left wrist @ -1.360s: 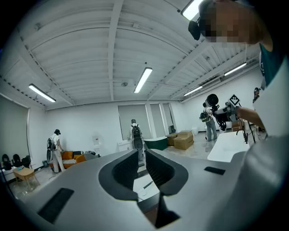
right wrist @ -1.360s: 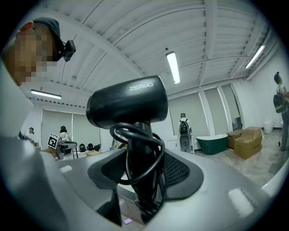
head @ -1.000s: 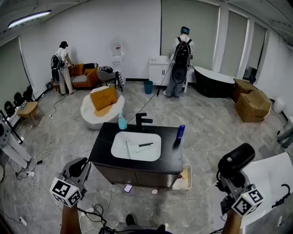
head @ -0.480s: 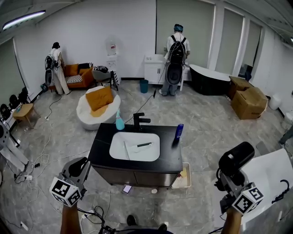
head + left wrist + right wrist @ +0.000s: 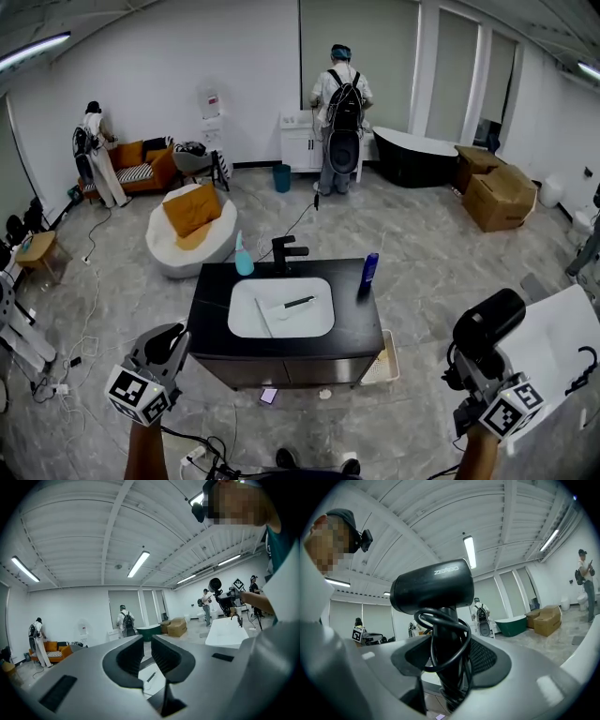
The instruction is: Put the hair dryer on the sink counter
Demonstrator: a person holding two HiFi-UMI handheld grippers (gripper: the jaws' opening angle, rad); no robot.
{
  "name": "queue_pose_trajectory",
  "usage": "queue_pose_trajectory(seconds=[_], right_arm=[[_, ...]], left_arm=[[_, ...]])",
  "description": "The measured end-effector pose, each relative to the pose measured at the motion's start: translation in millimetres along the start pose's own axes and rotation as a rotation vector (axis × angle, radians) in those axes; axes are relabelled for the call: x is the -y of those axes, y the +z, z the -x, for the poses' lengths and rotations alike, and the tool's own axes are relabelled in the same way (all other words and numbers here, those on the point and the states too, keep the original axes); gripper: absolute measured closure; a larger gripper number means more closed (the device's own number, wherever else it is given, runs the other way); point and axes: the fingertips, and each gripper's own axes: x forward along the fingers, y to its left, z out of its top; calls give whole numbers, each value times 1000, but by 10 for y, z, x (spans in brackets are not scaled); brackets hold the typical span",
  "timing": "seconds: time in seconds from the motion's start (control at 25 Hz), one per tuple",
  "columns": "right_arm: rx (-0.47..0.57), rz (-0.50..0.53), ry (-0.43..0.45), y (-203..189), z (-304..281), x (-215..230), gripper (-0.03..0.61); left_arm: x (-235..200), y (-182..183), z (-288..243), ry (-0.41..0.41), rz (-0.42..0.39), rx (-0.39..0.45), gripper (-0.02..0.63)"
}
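Observation:
The black hair dryer [image 5: 487,322] stands upright in my right gripper [image 5: 466,361] at the lower right of the head view. In the right gripper view its handle, wrapped in its cord, is clamped between the jaws, and my right gripper [image 5: 447,667] is shut on it below the dryer's body [image 5: 431,590]. The black sink counter [image 5: 356,314] with its white basin [image 5: 281,307] stands ahead of me, well apart from both grippers. My left gripper [image 5: 169,339] hangs at the lower left. In its own view my left gripper [image 5: 146,651] has its jaws together, holding nothing.
On the counter are a black faucet [image 5: 286,251], a teal bottle [image 5: 244,258] and a blue bottle [image 5: 369,269]; a dark stick lies in the basin. A basket [image 5: 384,361] sits by the counter's right side. Right of me is a white surface [image 5: 553,347]. Two people stand at the far wall.
The head view has shifted, so the room sits further left and the counter slightly lower. Both grippers hold their places, the hair dryer still in the right one.

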Motion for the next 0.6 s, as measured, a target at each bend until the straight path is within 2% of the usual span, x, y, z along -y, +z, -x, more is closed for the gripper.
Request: queue_pose_trajectory(seconds=[0.28,0.6], right_arm=[[23,-5,-47,-167,-174,-240,322],[-3,3,-52,-176,-501,-354,322]], left_arm=[[-227,-147,-238,-89,-22,16,568],[-328,-97,-654,-154,-29,39,578]])
